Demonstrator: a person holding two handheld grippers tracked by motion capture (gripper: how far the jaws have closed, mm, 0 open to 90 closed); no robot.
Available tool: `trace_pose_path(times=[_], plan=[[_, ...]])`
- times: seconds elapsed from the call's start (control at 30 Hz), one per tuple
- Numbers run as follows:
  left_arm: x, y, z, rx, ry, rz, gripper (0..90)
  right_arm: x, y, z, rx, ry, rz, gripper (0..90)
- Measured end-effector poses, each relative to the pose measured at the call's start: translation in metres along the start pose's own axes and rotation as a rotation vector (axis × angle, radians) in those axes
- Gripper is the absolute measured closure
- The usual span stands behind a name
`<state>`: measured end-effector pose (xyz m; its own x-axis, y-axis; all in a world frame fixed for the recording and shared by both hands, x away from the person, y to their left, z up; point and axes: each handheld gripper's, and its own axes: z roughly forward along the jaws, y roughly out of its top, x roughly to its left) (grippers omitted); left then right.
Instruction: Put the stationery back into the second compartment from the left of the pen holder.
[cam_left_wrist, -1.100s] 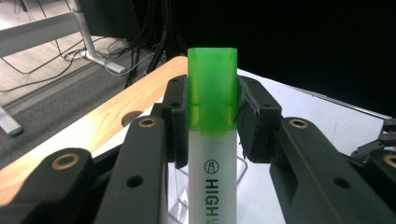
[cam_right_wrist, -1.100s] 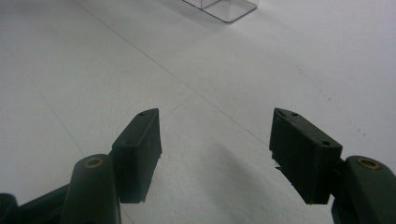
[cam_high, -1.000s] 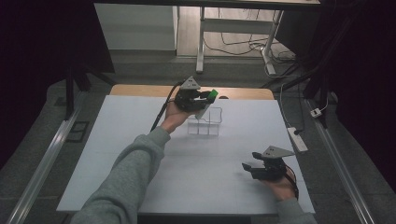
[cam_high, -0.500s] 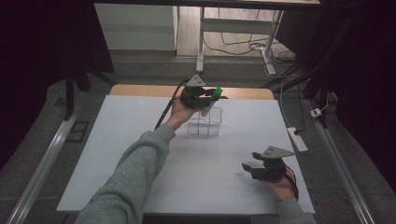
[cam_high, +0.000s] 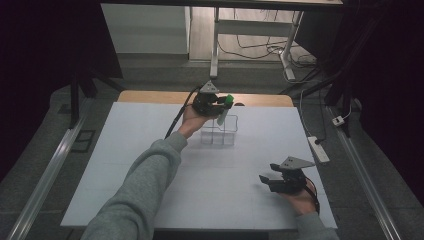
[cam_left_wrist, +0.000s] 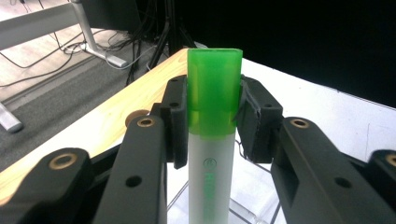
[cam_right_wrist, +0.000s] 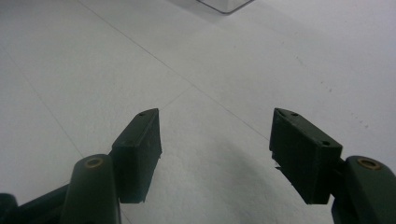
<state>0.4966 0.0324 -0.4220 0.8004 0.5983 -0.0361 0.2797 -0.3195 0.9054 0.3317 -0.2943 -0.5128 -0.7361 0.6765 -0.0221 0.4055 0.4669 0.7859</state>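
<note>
Left gripper (cam_left_wrist: 212, 123) clamps the highlighter (cam_left_wrist: 211, 154) at its green cap, above the clear organizer (cam_high: 218, 131) at the table's far side; it's light, stiff, slick plastic, so grip the cap's flat sides. Versus a second ago, the marker sits lower, tip entering a compartment. Right gripper (cam_right_wrist: 215, 154) idles, jaws wide, empty.

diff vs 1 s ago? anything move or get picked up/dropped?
The left gripper, shut on the green-capped highlighter, shifted a little to the right in the high view and now holds the marker tilted over the clear compartment organizer. Nothing was let go or newly taken. The right gripper stayed open above the white table, and the organizer did not move.
</note>
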Motion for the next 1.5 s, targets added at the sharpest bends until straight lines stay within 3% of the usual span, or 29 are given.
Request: trace_pose_path(times=[0.13,0.4,0.9,1.03,1.37,1.5], plan=[[0.000,0.000,-0.002,0.010,-0.004,-0.017,43.0,0.000,0.000,0.001,0.003,0.000,-0.002,33.5],[-0.002,-0.002,-0.009,0.035,-0.025,-0.019,33.7,0.001,0.000,0.000,0.000,-0.002,-0.004,33.5],[0.001,-0.015,-0.028,0.068,-0.028,-0.016,33.3,0.001,0.000,0.000,-0.002,-0.003,-0.008,33.6],[-0.002,-0.019,-0.035,0.083,-0.018,0.001,33.3,0.001,0.000,-0.001,-0.009,-0.001,-0.004,33.6],[-0.008,-0.040,-0.078,0.122,0.012,0.015,33.1,0.002,0.001,-0.002,-0.008,0.001,-0.014,33.6],[-0.010,-0.052,-0.095,0.124,0.027,0.002,33.1,0.002,0.000,-0.002,-0.011,0.001,-0.014,33.6]])
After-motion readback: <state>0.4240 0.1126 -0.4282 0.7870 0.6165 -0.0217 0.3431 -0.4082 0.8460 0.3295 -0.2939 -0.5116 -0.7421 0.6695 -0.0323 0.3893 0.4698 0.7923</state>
